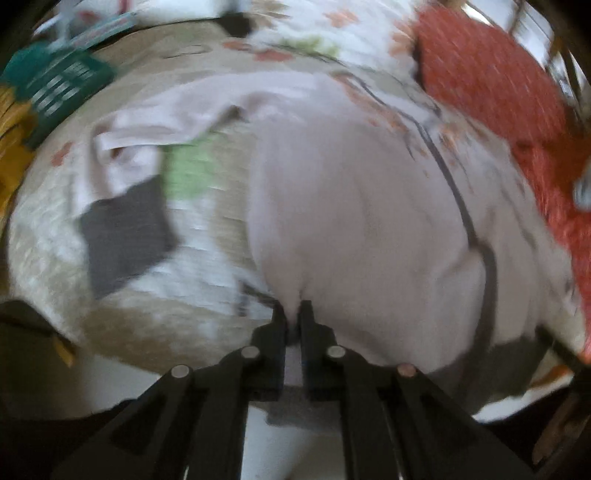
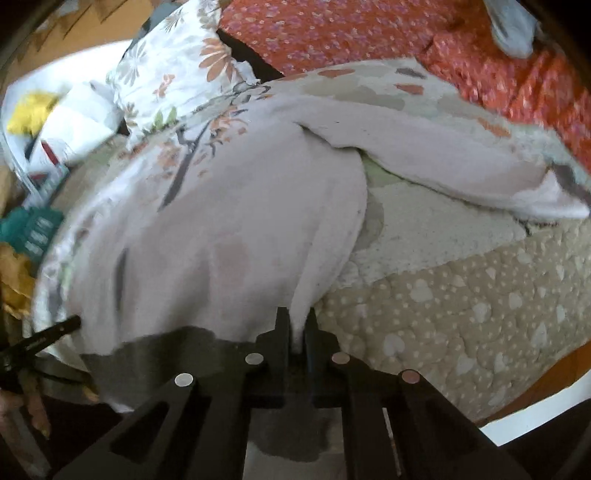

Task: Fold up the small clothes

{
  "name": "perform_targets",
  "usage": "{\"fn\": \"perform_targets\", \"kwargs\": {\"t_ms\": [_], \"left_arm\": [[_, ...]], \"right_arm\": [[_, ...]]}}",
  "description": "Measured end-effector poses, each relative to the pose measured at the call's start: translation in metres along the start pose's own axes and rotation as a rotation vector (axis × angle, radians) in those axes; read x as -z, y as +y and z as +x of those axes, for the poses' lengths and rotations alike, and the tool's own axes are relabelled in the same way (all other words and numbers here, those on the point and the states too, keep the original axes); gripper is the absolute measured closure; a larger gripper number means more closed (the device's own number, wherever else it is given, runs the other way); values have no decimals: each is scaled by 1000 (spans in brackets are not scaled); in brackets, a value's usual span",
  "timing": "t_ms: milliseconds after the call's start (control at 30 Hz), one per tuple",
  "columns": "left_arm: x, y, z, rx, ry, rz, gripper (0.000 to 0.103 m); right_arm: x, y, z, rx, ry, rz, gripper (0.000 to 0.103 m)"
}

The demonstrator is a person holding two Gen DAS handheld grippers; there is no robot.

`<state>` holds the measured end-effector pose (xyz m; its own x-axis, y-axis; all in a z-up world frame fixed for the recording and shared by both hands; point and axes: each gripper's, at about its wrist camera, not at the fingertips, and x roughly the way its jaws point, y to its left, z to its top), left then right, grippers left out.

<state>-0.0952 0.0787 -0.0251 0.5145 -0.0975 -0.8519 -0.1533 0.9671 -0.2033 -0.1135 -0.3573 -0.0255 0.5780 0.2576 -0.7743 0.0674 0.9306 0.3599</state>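
At lower centre of the left view, the left gripper (image 1: 293,308) pinches the pale pink garment's (image 1: 354,206) hem; the right gripper (image 2: 295,317) clamps its other corner. Spread across the bed (image 2: 461,302), the garment looks light and limp, best held at its edges.

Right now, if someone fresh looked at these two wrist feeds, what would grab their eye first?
The pale pink garment fills the middle of both views, spread over a floral quilt, with one long sleeve trailing toward the right in the right wrist view. Both grippers pinch its near hem: the left gripper and the right gripper each have cloth bunched between nearly closed fingers. Behind, a bright red-orange flowered bedspread stands out.
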Motion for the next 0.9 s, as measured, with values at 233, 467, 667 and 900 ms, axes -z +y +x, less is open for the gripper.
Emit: {"fn": "perform_targets", "kwargs": {"t_ms": [233, 467, 667, 900], "left_arm": [[7, 43, -17, -53, 16, -103, 101], [-16, 25, -44, 8, -113, -80, 37], [-72, -18, -39, 13, -192, 12, 32], [-106, -46, 20, -12, -162, 62, 31]], "right_arm": [[31, -27, -13, -45, 112, 112, 95], [-12, -65, -65, -29, 10, 175, 87], [-85, -146, -92, 239, -98, 273, 61], [-140, -184, -22, 489, 101, 326, 52]]}}
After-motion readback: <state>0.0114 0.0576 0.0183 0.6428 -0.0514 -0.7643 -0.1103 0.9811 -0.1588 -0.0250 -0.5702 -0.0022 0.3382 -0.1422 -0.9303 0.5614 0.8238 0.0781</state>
